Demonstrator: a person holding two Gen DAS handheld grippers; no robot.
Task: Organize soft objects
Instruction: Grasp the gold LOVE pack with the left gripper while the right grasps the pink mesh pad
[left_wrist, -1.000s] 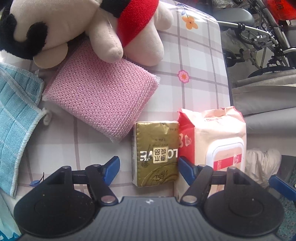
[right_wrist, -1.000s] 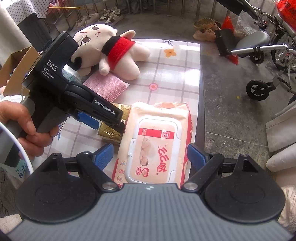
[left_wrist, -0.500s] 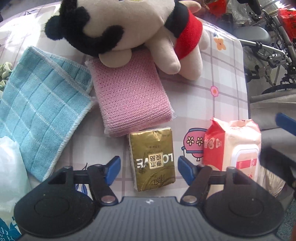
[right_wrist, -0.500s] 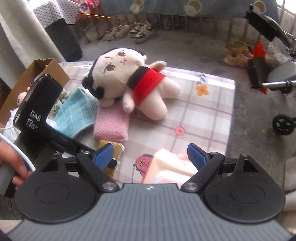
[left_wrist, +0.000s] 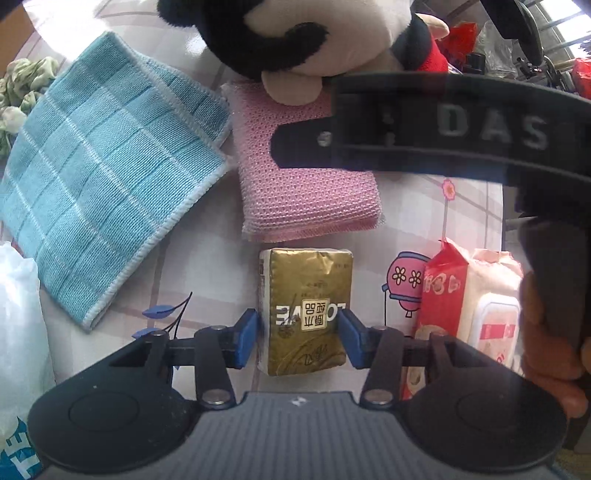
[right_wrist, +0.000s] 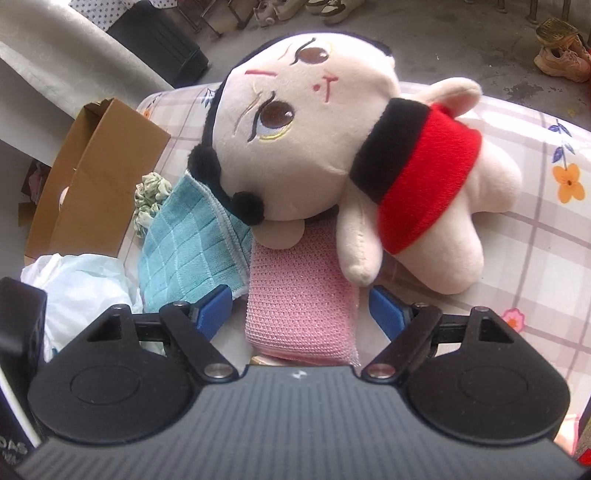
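Blue cloth (left_wrist: 107, 184), pink sponge (left_wrist: 306, 173) and plush doll (right_wrist: 332, 155) lay loose on the table (right_wrist: 535, 258), unsorted. The left gripper (left_wrist: 301, 338) was closing around a gold tissue pack (left_wrist: 308, 306); the right gripper (right_wrist: 303, 314) straddled the sponge, jaws wide and narrowing, gripping nothing.

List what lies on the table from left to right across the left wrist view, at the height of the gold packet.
White plastic bag → blue cloth → gold tissue packet → wet wipes pack.
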